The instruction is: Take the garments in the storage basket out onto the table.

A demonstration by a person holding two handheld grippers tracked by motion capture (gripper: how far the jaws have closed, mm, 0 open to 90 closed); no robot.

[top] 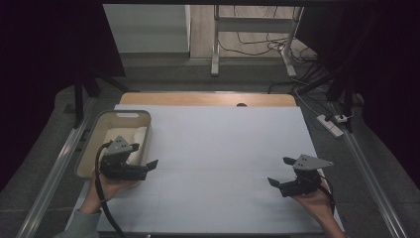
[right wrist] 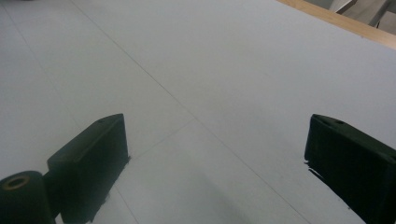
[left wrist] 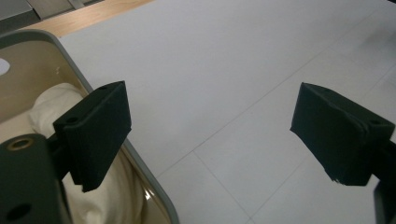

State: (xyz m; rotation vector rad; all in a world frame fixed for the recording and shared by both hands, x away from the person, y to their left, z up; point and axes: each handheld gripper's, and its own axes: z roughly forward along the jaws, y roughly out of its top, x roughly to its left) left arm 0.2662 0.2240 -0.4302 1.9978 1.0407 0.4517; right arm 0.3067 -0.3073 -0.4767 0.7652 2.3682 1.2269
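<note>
A beige plastic bin [top: 93, 140] stands at the table's left side with a white cloth [top: 133, 137] lying in it. My left gripper [top: 144, 156] hovers at the bin's near right corner, open, with nothing between its jaws. In the left gripper view its jaws [left wrist: 217, 133] spread wide; the left one hangs over the bin's rim [left wrist: 135, 161] and the cloth [left wrist: 49, 105]. My right gripper [top: 280, 171] is held low over the table's right front, open and empty. In the right gripper view it [right wrist: 219, 158] frames bare white tabletop.
The white table surface [top: 223, 148] stretches between the two grippers, with a wooden strip [top: 208, 98] along its far edge. Beyond the table are a metal desk frame [top: 216, 44], cables and a power strip [top: 329, 125] on the floor.
</note>
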